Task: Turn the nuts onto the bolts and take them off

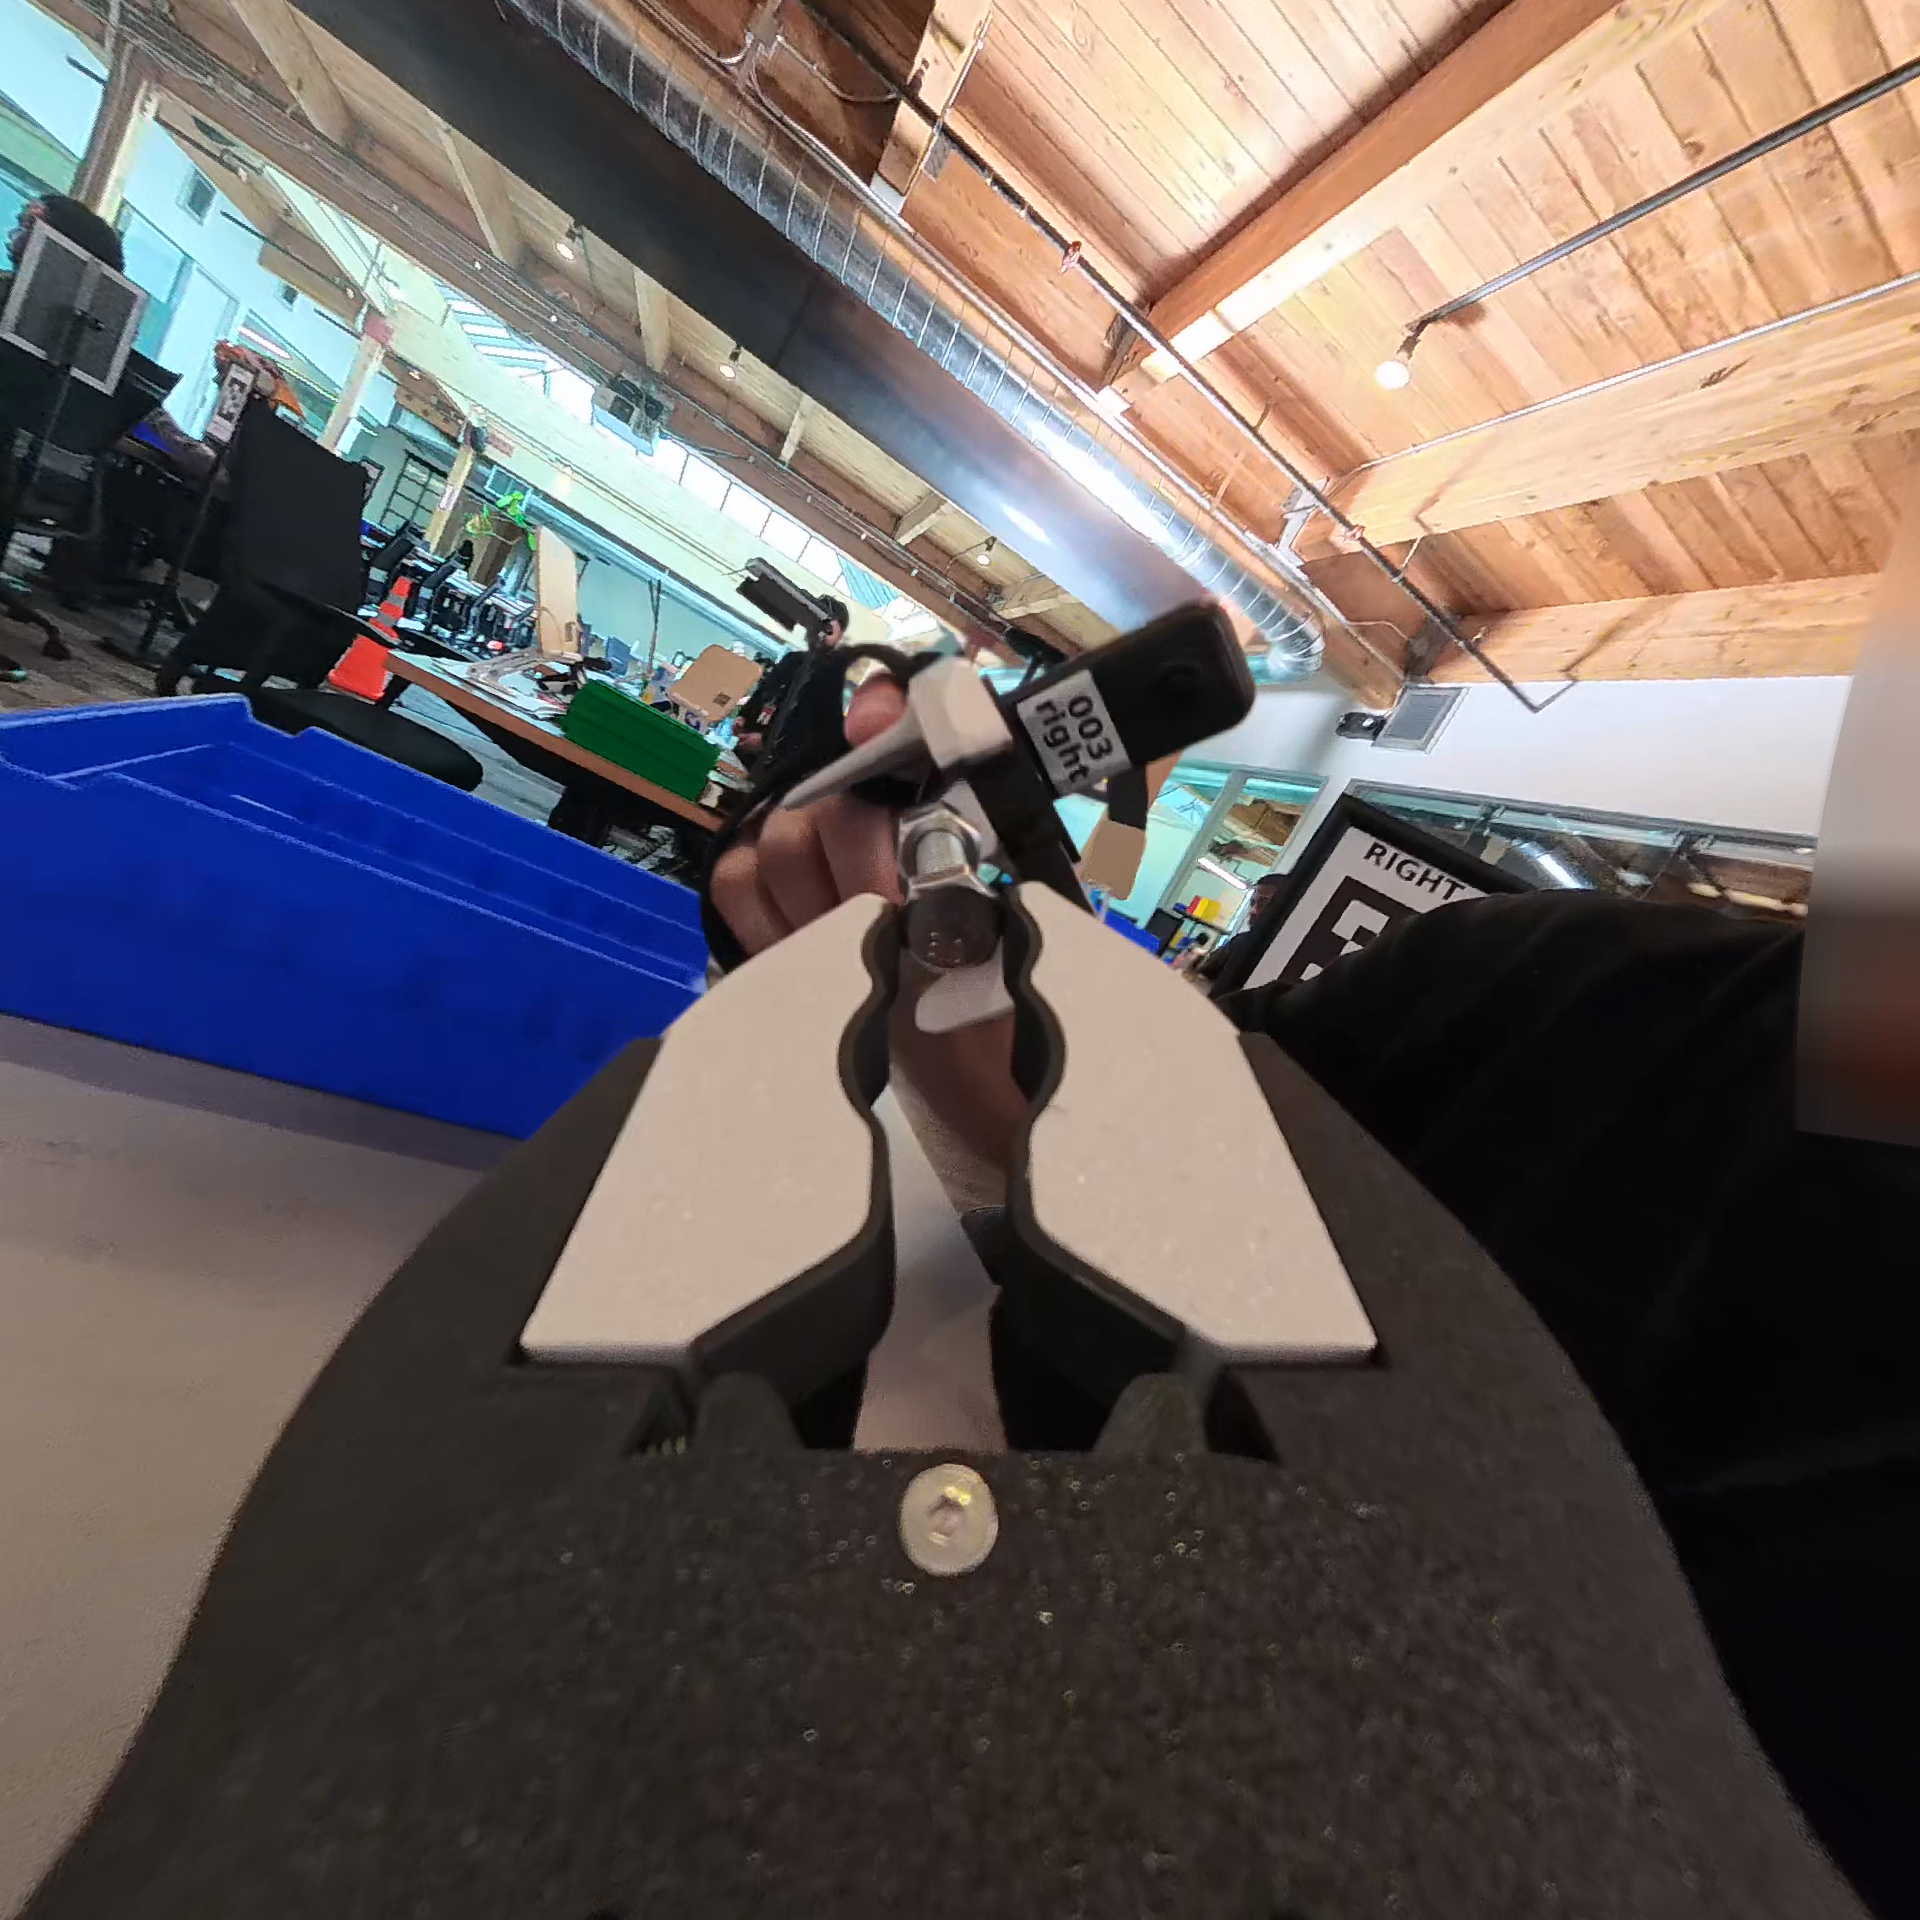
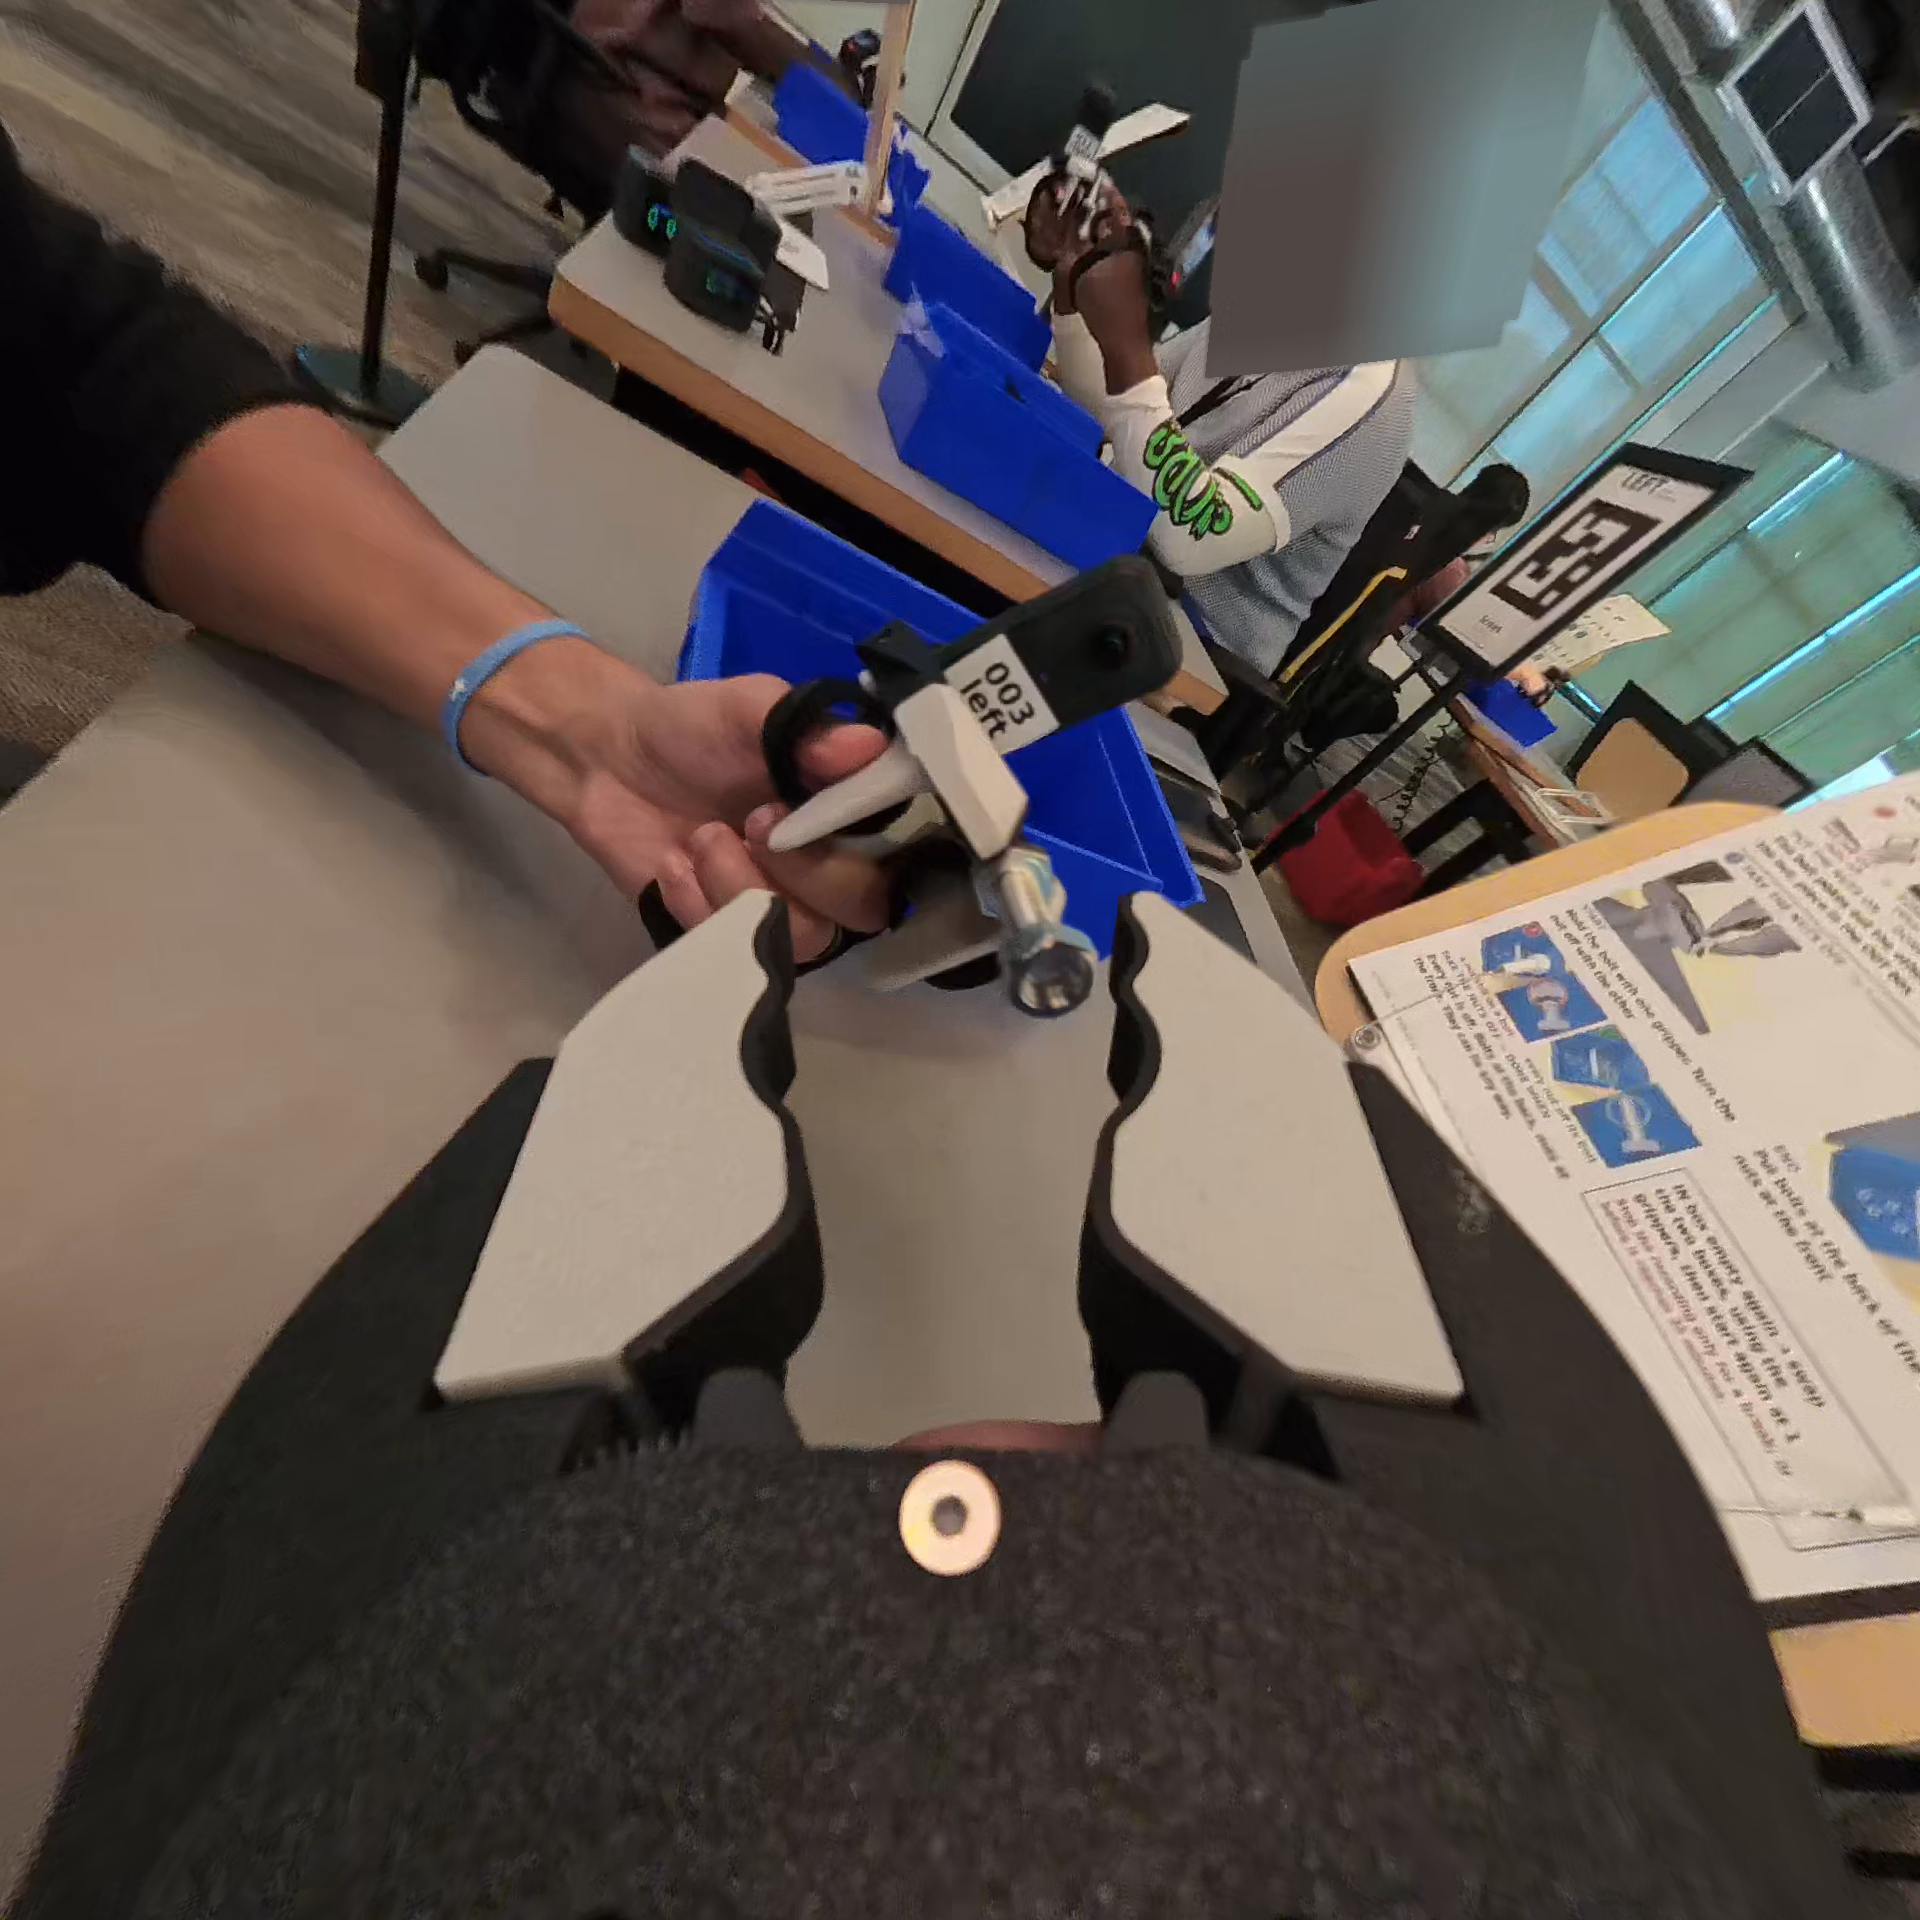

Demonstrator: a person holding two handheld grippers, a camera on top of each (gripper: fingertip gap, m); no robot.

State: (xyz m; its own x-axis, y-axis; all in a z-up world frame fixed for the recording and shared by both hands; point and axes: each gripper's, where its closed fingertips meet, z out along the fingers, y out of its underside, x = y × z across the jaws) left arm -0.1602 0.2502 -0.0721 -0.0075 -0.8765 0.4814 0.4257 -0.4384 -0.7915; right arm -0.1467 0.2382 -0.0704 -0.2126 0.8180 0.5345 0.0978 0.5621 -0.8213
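Gripped the bolt (image 2: 1006, 896) by its head with the left gripper (image 1: 940, 925), jaws narrow. Held it in the air above the grey table (image 2: 260, 1039), in front of the blue bin (image 2: 790, 592), with the nut (image 2: 1039, 943) threaded near the free end. Had the right gripper (image 2: 951, 914) spread wide, straddling the nut and apart from it.

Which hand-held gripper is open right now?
The right hand-held gripper: its fingers stand wide apart, holding nothing, while the left hand-held gripper is shut on the bolt.
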